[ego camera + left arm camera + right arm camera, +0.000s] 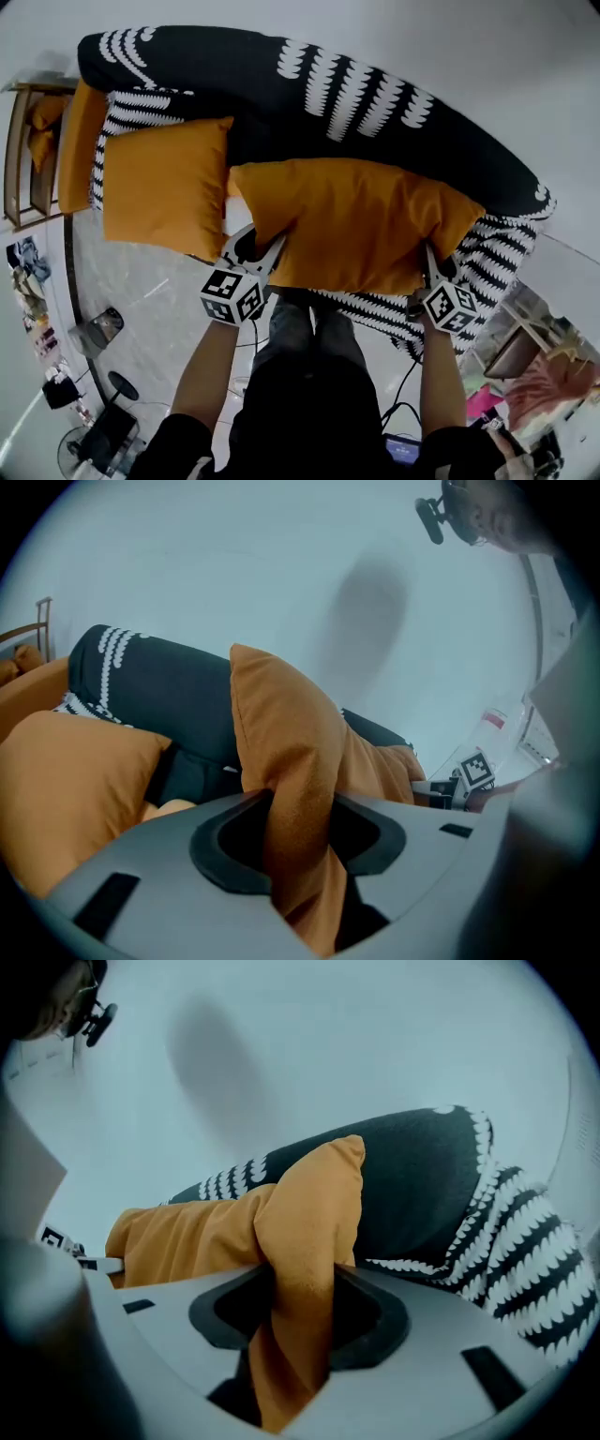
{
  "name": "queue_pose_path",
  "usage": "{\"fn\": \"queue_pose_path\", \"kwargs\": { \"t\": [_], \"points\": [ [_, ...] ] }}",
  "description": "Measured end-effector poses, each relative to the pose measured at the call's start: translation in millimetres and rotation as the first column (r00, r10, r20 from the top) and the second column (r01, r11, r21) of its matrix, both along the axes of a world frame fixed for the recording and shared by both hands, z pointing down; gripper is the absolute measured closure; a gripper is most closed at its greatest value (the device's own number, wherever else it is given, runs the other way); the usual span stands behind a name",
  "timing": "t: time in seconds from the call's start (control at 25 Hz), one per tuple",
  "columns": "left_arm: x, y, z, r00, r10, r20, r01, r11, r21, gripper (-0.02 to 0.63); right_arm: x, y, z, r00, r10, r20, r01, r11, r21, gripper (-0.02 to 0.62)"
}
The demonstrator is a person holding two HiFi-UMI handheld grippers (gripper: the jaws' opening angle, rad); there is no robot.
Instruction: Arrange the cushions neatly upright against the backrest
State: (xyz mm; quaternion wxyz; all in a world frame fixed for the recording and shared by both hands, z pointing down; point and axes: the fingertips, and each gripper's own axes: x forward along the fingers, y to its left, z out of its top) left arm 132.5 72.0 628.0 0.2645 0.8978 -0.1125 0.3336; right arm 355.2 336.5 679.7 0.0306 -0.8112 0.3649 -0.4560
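- Forearms (208,375) of the person fill the bottom of the head view, each ending in a gripper at the near edge of the large cushion (356,220).
- Left gripper (264,247): clenched on the cushion's lower left corner. Its own view shows orange fabric (291,761) pinched between the jaws.
- Right gripper (433,267): clenched on the lower right corner, with fabric (305,1232) bunched between its jaws likewise.
- Large cushion: at frame centre, held over the striped seat (506,239). Its long axis runs left to right, roughly parallel to the dark backrest (281,84).
- Key relation: the backrest lies beyond the cushion, toward the top of the frame. Both hands look equally near, so my judgement is a joint push away and a tip upward.
- Left limit: the second cushion (169,183) sits just beside the held cushion's left corner, with little room there.
- Right limit: the seat's end lies just past the right corner.
- A third cushion (80,141) leans at far left, well apart.
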Motion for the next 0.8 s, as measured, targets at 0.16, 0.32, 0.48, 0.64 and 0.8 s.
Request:
{"fn": "queue_pose_path", "kwargs": {
  "t": [0.16,0.32,0.48,0.64,0.8],
  "points": [
    [69,17,-11,0.995,0.088,-0.035,-0.088,0.996,0.01,0.431,35,39,-28,0.99,0.119,-0.079,-0.117,0.993,0.02,0.393],
    [127,33,-27,0.985,0.149,-0.081,-0.147,0.988,0.037,0.431,75,67,-50,0.971,0.19,-0.146,-0.182,0.981,0.07,0.387],
    [173,34,-49,0.964,0.222,-0.148,-0.209,0.973,0.101,0.43,104,78,-72,0.946,0.25,-0.207,-0.227,0.966,0.127,0.382],
    [197,31,-58,0.945,0.254,-0.207,-0.229,0.964,0.138,0.422,125,82,-91,0.925,0.262,-0.277,-0.219,0.96,0.177,0.375],
    [211,25,-41,0.948,0.246,-0.203,-0.22,0.965,0.14,0.419,142,78,-88,0.911,0.252,-0.325,-0.19,0.959,0.21,0.367]
  ]
}}
